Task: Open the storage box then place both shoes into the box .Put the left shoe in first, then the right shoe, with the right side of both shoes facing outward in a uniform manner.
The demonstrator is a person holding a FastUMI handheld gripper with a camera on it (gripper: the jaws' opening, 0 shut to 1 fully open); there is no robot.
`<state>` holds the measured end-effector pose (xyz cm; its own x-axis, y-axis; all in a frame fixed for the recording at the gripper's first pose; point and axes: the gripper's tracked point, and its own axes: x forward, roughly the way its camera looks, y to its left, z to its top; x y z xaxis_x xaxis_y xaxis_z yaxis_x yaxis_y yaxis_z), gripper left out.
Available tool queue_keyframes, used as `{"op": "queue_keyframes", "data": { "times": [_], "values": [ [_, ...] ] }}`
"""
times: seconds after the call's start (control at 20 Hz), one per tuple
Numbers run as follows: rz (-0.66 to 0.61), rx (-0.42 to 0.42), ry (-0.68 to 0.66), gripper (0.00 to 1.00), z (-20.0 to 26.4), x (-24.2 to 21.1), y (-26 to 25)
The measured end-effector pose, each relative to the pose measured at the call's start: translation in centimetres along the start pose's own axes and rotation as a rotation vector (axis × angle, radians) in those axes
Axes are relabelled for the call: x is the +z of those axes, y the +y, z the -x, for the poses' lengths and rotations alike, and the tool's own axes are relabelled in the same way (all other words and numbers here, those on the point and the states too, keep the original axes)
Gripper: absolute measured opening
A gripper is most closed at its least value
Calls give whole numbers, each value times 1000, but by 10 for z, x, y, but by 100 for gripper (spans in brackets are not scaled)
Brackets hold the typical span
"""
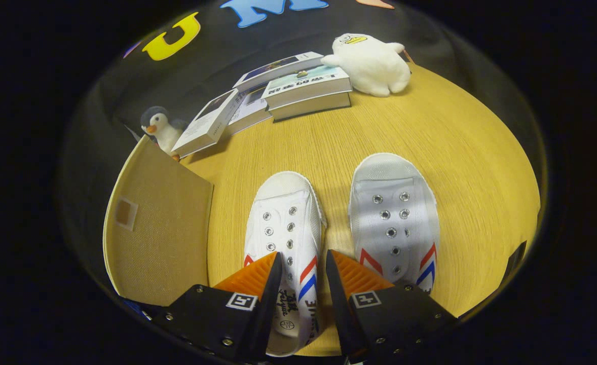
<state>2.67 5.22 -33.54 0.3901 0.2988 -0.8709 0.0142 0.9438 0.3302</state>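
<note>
Two white canvas shoes with red and blue stripes stand side by side on the wooden table (430,126), toes pointing away from me. My gripper (303,261) hangs over the left shoe (288,213), its fingers apart. One finger is over the shoe's opening and the other is in the gap beside it. The shoe's striped right side wall lies between them, with no visible squeeze. The right shoe (395,213) sits just right of the fingers, untouched. To the left of the shoes is the beige fabric storage box (156,228); its flat top panel faces me and looks closed.
Several books (298,88) lie stacked and fanned at the back of the table. A white plush duck (372,63) sits behind them to the right. A small penguin plush (159,126) stands behind the box. Bare wood stretches ahead of the shoes.
</note>
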Motion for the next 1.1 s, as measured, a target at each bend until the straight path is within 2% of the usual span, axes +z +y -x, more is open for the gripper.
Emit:
{"op": "queue_keyframes", "data": {
  "times": [0.25,0.3,0.4,0.45,0.55,0.6,0.75,0.9,1.1],
  "values": [
    [-49,41,35,53,-5,-2,2],
    [-64,47,39,41,-6,-3,3],
    [-97,51,49,38,-7,-3,-5],
    [-124,61,65,24,-3,-5,-1],
    [-206,39,51,24,2,-2,-4],
    [-237,46,65,1,8,-3,-7],
    [-301,48,88,1,6,-6,-2],
    [-298,45,87,1,23,1,2],
    [-310,87,49,1,49,22,27]
  ]
}}
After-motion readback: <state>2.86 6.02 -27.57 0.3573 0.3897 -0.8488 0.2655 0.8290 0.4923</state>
